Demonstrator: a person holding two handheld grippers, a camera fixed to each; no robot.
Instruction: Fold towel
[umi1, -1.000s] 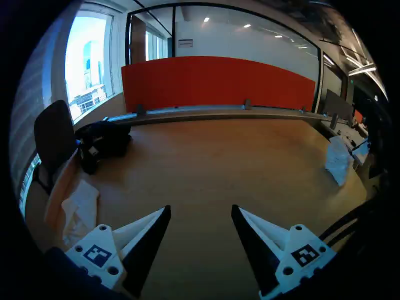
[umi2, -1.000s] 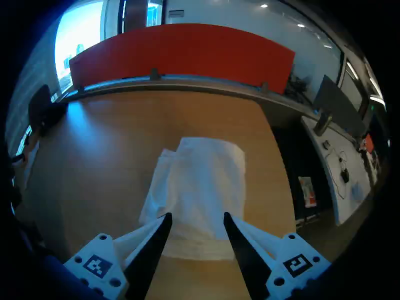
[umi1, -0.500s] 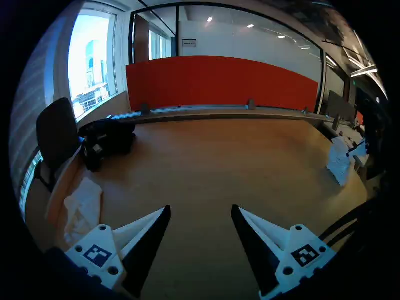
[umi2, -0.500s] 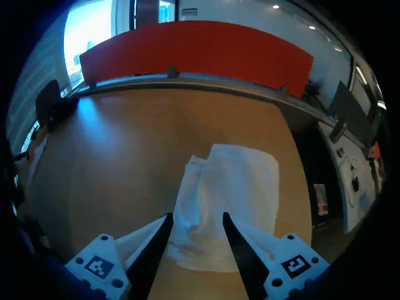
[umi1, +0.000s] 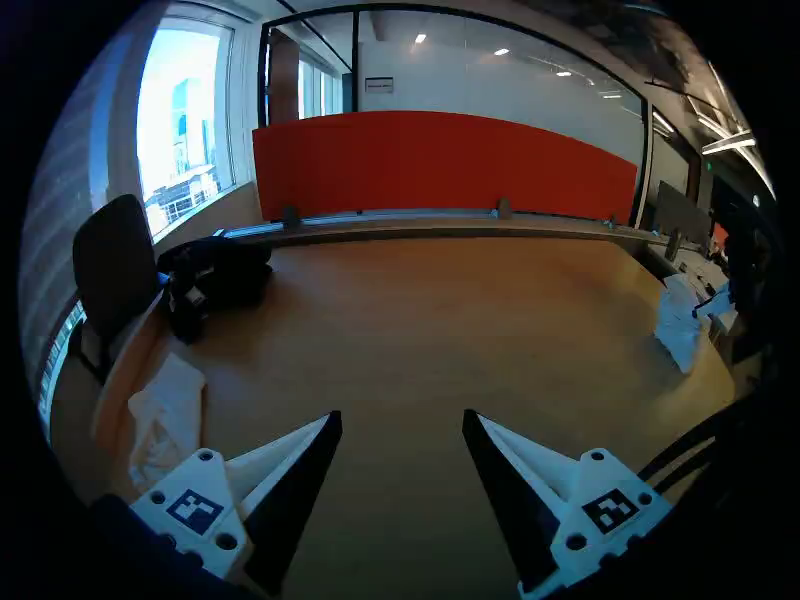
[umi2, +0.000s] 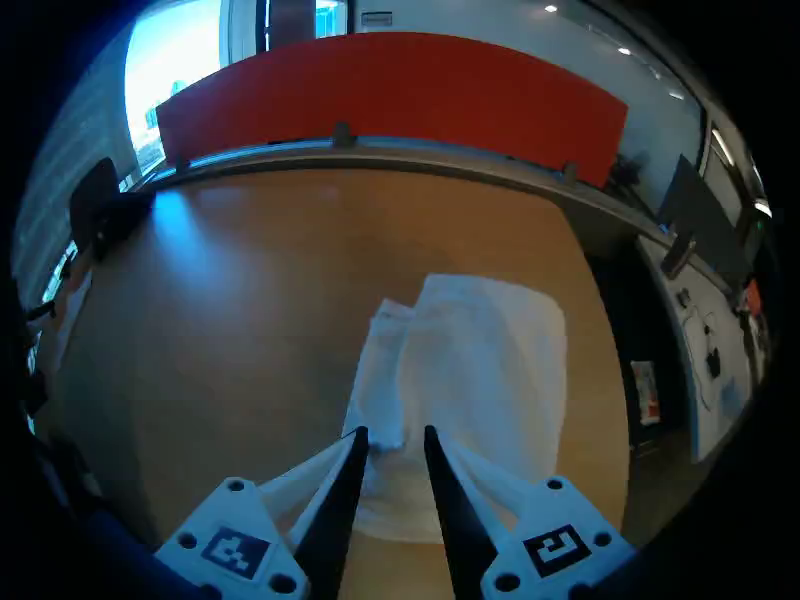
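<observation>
A white towel (umi2: 470, 380) lies crumpled and partly doubled over on the wooden table (umi2: 250, 300), near its right edge. My right gripper (umi2: 394, 440) has its fingers drawn in on a raised fold at the towel's near left part, with cloth bunched between the tips. In the left gripper view the same towel (umi1: 680, 325) is a small white heap at the far right of the table (umi1: 430, 320). My left gripper (umi1: 400, 420) stands open above bare wood, nothing between its fingers, far from the towel.
A red partition (umi1: 440, 165) and a rail close off the table's far side. A black bag (umi1: 215, 280) and a dark chair (umi1: 110, 265) are at the left, with a pale cloth (umi1: 165, 415) nearby. Another desk with a monitor (umi2: 690, 215) lies beyond the right edge.
My right gripper's fingers have narrowed onto the towel's fold and pushed slightly forward into it. The left gripper has stayed nearly still and open.
</observation>
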